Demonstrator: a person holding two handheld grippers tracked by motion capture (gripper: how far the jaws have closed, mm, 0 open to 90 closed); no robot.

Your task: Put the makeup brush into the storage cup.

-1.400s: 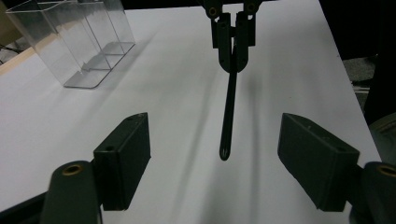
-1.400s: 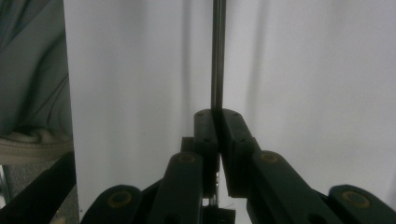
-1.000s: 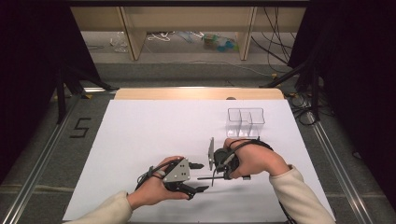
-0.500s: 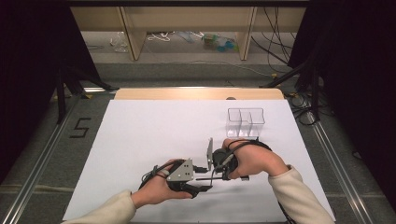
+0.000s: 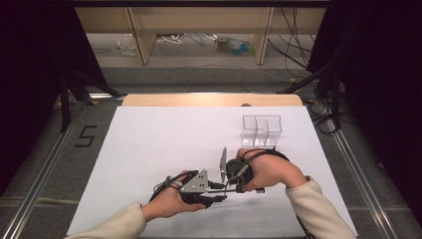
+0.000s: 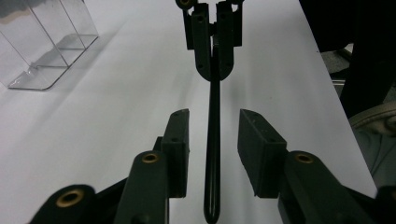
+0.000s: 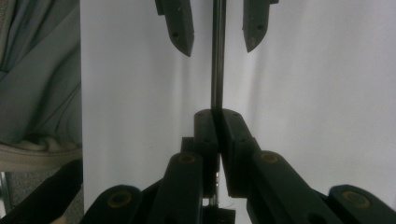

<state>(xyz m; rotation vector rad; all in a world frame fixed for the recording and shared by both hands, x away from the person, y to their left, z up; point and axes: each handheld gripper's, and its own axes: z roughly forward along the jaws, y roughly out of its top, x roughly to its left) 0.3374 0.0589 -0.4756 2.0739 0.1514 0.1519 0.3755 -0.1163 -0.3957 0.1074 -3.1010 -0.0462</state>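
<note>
Two hands meet near the front of the white table [image 5: 164, 134], facing each other over its middle. The left hand [image 5: 166, 201] comes in from the bottom left, forearm angled up and to the right, and holds the left gripper [image 5: 215, 191] low and pointing right toward the other hand. The right hand [image 5: 271, 172] comes in from the bottom right, its sleeve [image 5: 313, 209] cream-coloured, wrist bent so that the right gripper [image 5: 226, 185] points left; its grey plate stands on edge.

A thin black rod [image 6: 213, 140] runs between the two tools, lying level just above the table. In the right gripper view the right gripper [image 7: 217, 116] has its jaws pressed together on the rod [image 7: 216, 56], which runs straight away from them toward the other tool. In the left gripper view the left gripper [image 6: 214, 135] has its jaws set narrowly apart, one on each side of the rod; a gap shows between each pad and the rod, so they do not touch it. The rod's rounded end reaches back past the left pads toward that camera, and its far end sits in the clamped jaws of the right gripper [image 6: 212, 67].

A clear plastic box [image 5: 262, 130] with compartments stands on the table beyond the right hand, near the far right part of the sheet, apart from both tools. In the left gripper view the box [image 6: 46, 42] stands off to the upper left.
</note>
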